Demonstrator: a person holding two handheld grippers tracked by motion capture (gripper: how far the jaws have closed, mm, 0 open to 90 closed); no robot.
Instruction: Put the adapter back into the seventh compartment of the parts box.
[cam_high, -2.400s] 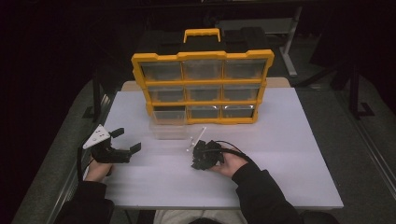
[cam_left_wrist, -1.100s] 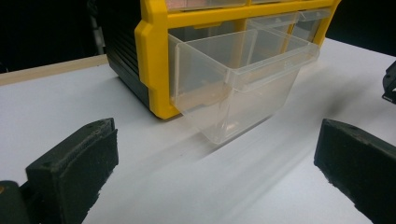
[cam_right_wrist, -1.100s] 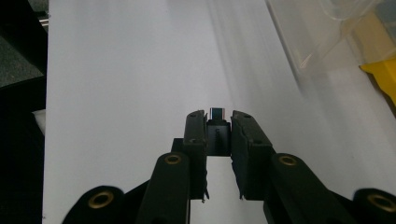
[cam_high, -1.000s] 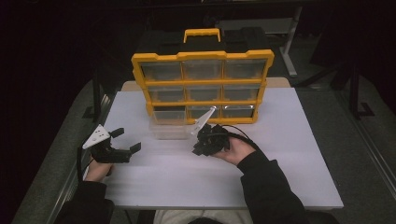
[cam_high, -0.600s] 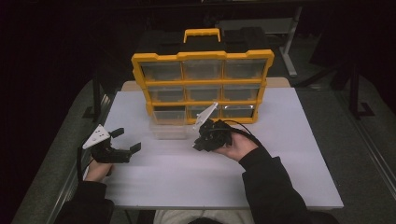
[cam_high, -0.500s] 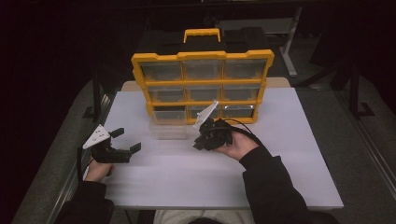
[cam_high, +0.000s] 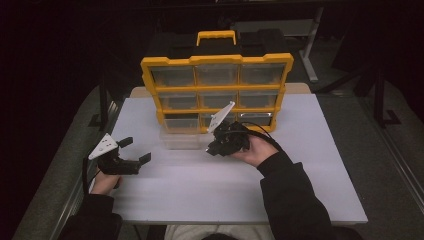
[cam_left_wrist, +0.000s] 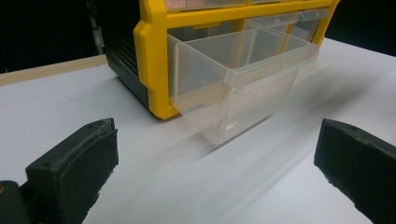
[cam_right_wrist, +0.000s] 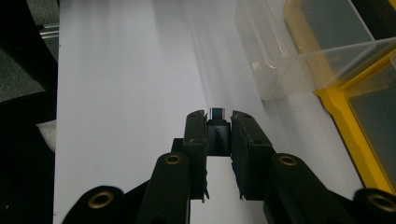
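A yellow organizer (cam_high: 217, 90) with clear drawers stands at the back of the white table (cam_high: 200, 190). Its bottom left clear drawer (cam_high: 181, 139) (cam_left_wrist: 238, 79) (cam_right_wrist: 299, 42) is pulled out over the table. My right gripper (cam_high: 216, 146) (cam_right_wrist: 218, 122) is lifted in front of the organizer, just right of that drawer, shut on a small black adapter with a metal tip (cam_right_wrist: 218, 126). My left gripper (cam_high: 134, 150) (cam_left_wrist: 215, 158) rests on the table at the left, open with nothing between its jaws, facing the drawer.
The organizer has a yellow handle (cam_high: 216, 36) on top. A dark floor and table legs surround the table. A white cloth (cam_right_wrist: 46, 133) lies at the table's edge in the right gripper view.
My right gripper rose from the table with the adapter and moved back and right, up toward the organizer beside the open drawer. The left gripper stayed put.
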